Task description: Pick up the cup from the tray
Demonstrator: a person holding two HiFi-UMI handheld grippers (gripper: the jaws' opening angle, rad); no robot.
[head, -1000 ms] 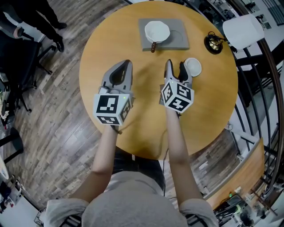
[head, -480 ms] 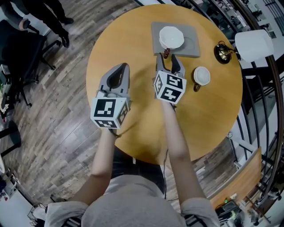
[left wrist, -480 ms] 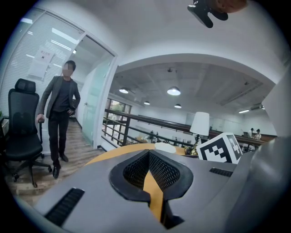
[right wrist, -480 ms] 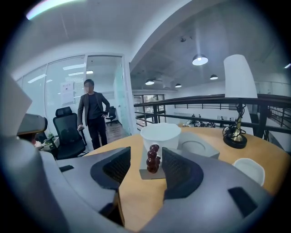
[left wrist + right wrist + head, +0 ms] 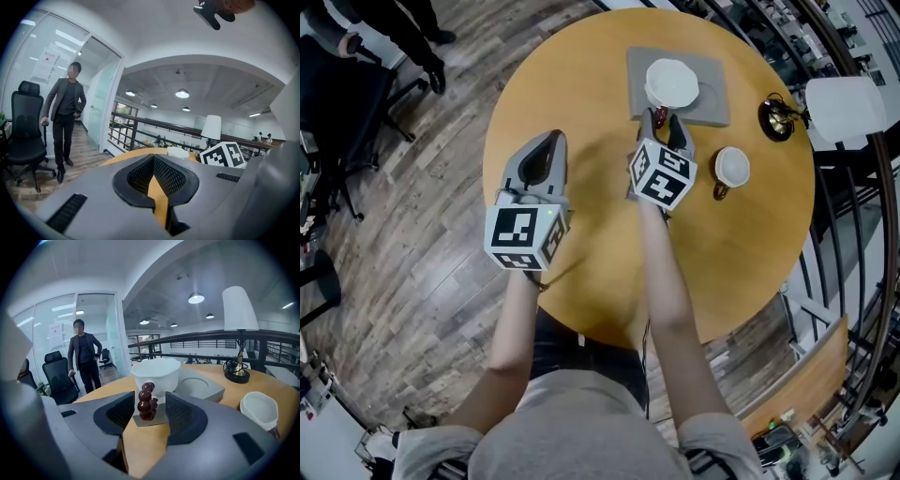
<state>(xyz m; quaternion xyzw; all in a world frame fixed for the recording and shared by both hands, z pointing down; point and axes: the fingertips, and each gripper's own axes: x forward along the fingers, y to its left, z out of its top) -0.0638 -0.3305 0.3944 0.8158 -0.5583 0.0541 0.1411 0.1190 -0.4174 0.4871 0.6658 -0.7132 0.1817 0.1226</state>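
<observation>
A white cup with a knobbly brown handle stands on the grey tray at the table's far side. My right gripper is open at the tray's near edge. In the right gripper view the handle stands between the pads of the right gripper with a gap on each side, the cup just beyond. My left gripper hovers over bare table to the left, shut and holding nothing, its jaws closed in the left gripper view.
A second white cup sits on the table right of my right gripper. A lamp stands at the far right edge. The round wooden table has a railing behind it. A person stands by an office chair.
My right gripper moved left and forward, from beside the second cup to the tray, and its jaws now flank the tray cup's handle. The left gripper stayed put.
</observation>
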